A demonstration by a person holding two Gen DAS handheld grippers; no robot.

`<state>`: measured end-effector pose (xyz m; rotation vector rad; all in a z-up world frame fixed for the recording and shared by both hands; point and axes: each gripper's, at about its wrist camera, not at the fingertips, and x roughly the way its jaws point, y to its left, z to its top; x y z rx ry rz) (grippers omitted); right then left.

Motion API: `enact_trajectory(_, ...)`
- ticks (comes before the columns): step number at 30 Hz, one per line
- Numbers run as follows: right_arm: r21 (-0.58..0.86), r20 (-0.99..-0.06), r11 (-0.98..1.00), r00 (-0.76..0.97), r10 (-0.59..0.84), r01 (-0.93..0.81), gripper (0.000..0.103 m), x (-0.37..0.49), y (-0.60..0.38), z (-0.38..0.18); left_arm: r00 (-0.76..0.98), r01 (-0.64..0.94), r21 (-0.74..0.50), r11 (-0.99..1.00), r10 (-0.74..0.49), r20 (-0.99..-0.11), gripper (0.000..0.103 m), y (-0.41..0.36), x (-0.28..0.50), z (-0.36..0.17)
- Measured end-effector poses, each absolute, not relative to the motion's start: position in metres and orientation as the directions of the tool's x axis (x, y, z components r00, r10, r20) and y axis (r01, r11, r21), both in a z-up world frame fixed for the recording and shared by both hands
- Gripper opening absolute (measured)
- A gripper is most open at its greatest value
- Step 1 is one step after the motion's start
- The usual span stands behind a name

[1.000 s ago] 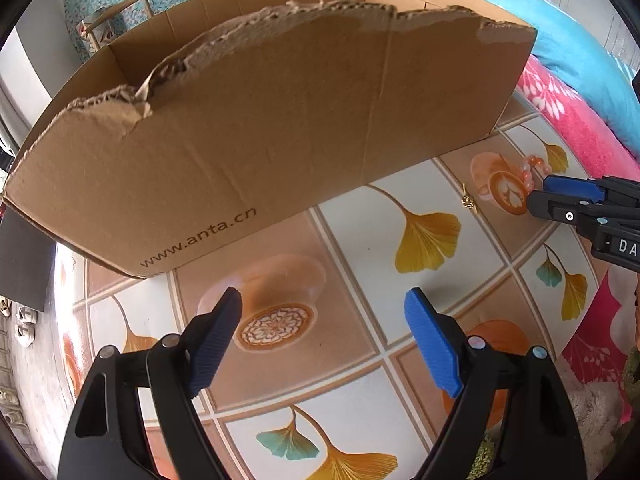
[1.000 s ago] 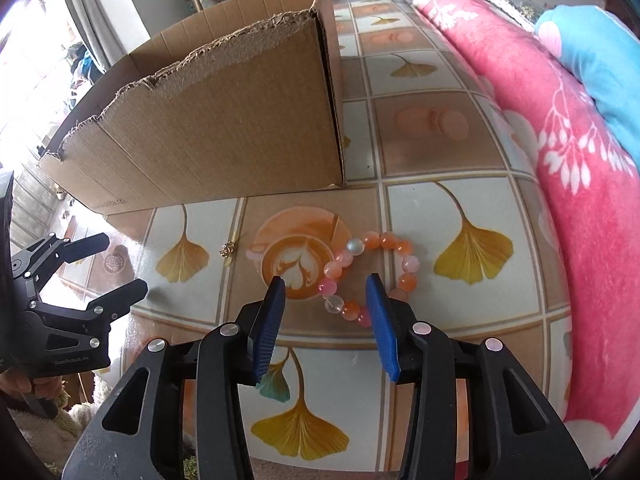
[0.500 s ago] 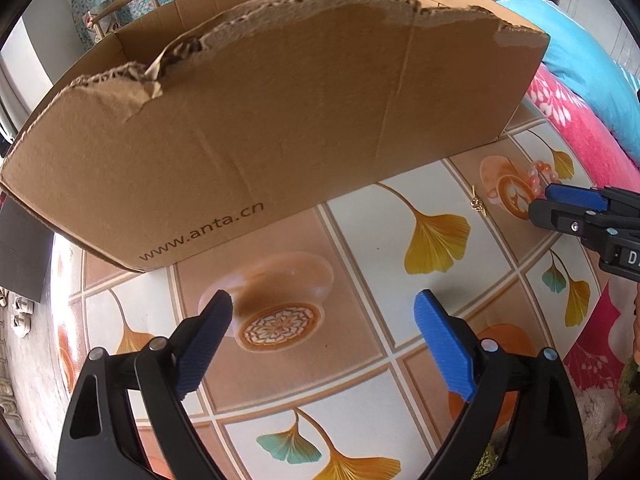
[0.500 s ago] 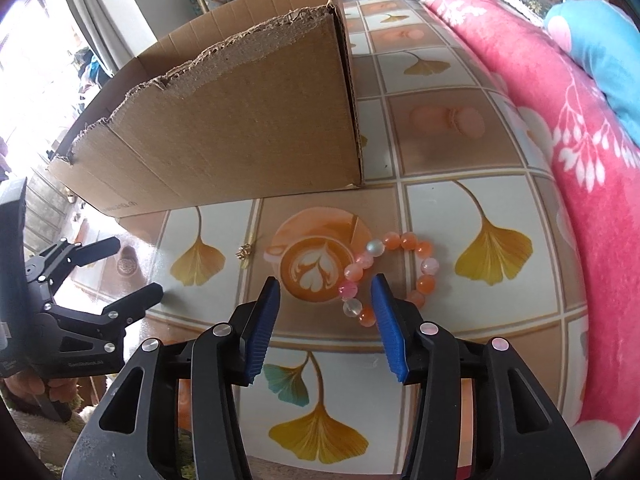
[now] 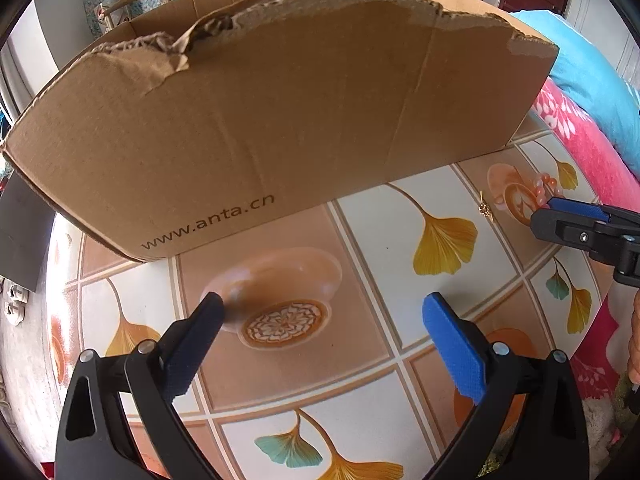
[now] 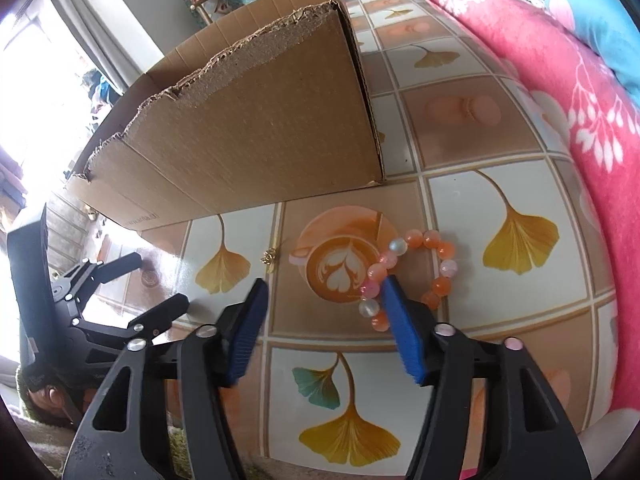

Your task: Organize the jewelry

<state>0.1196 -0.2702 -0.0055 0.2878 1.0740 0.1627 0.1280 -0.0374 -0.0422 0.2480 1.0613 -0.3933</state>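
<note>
Now both hand-held grippers are opening, nothing gripped: the left (image 5: 320, 316) over bare bench (image 5: 360, 380), the right (image 6: 324, 292) just above a bead bracelet (image 6: 416, 276) lying near the box (image 6: 256, 128), beside a small gold charm (image 6: 270, 258).

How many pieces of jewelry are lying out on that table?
2. A beaded bracelet lies beside the printed coffee cup, right by the right tongs. A small gold piece lies left of that cup. The cardboard box may hide more.
</note>
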Motion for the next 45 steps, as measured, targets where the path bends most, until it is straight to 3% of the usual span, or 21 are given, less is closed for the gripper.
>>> enact_trajectory(11, 0.402, -0.799, 0.915, 0.497, 0.339, 0.022, 0.072, 0.115, -0.279, -0.005, 0.421, 0.425, 0.009, 0.905, -0.189, -0.887, 0.098, -0.035, 0.125, -0.042)
enact_trajectory(35, 0.431, -0.765, 0.902, 0.529, 0.367, -0.002, 0.073, 0.104, -0.288, -0.005, 0.474, 0.497, 0.003, 0.868, -0.269, -0.838, 0.098, -0.033, 0.116, -0.037)
enact_trajectory(41, 0.433, -0.757, 0.902, 0.543, 0.364, -0.001, 0.073, 0.099, -0.291, -0.005, 0.538, 0.609, 0.047, 0.792, -0.370, -0.757, 0.082, -0.061, 0.103, -0.018)
enact_trajectory(45, 0.423, -0.757, 0.906, 0.550, 0.351, 0.004, 0.073, 0.095, -0.295, -0.005, 0.532, 0.678, 0.091, 0.730, -0.402, -0.745, 0.057, -0.082, 0.101, -0.019)
